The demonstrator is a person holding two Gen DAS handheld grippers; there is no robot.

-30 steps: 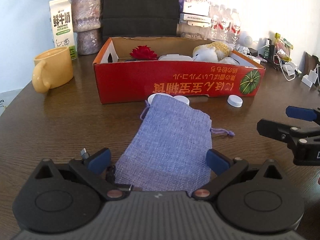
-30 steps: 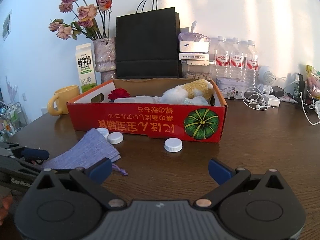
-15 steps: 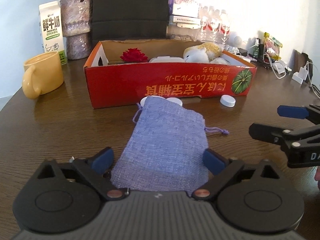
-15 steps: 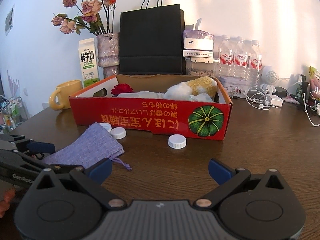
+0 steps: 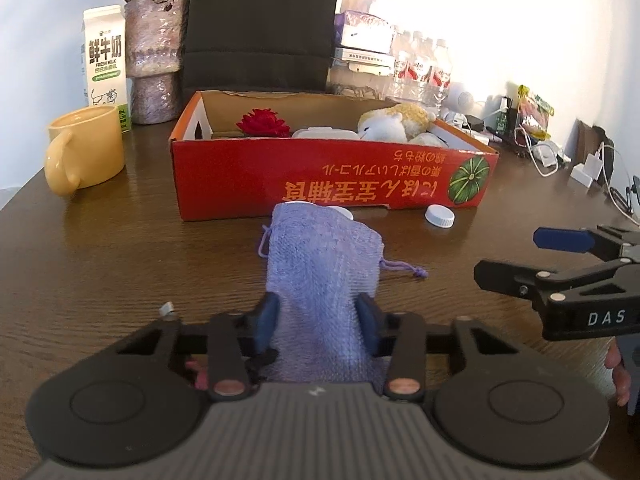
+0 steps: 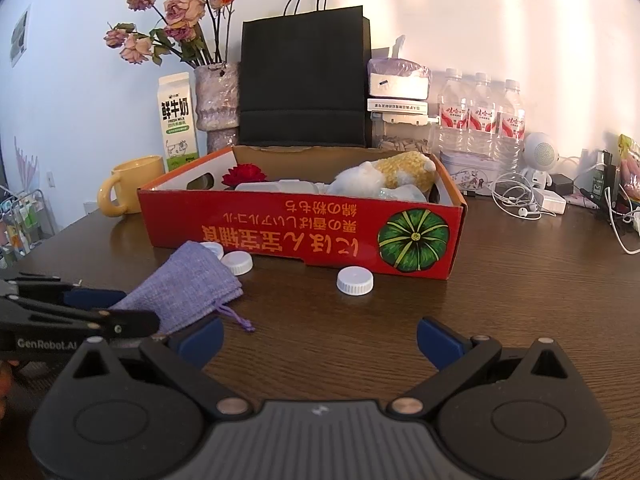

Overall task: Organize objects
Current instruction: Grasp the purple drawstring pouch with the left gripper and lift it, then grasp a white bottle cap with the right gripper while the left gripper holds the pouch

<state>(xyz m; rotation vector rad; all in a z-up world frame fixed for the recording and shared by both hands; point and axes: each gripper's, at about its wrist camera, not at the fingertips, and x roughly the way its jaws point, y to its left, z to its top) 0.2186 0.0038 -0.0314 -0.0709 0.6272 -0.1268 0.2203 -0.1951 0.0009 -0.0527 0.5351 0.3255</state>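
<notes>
1. Left gripper (image 5: pixel 318 320): my jaws are closing on the near end of the lilac drawstring pouch (image 5: pixel 320 256). Both blue pads press the cloth and bunch it between them. I take it at the closed end, so the mouth and cords (image 5: pixel 400 268) trail free towards the box. The pouch lies on the wooden table (image 5: pixel 120 272), its far end touching two white caps (image 6: pixel 236 260).

2. Right gripper (image 6: pixel 318 340): jaws spread wide, nothing between them, hovering low just beside the pouch. I judge it is kept clear to receive or steady the cloth.

3. Red cardboard box (image 6: pixel 304 232): just beyond the pouch, open-topped, the likely destination. It holds a red flower (image 6: pixel 244 172), a plush toy (image 6: pixel 388 172) and a clear plastic item. The printed side shows a green pumpkin and yellow characters, upside down from here.

4. Loose white cap (image 6: pixel 355 280): against the box front, apart from the other two.

5. Writing: milk carton (image 6: pixel 178 120) reads "FRESH MILK" under Chinese characters; "GenRobot.AI" on the left gripper, "DAS" on the right gripper. Bottle labels (image 6: pixel 480 114) too small to read.
</notes>
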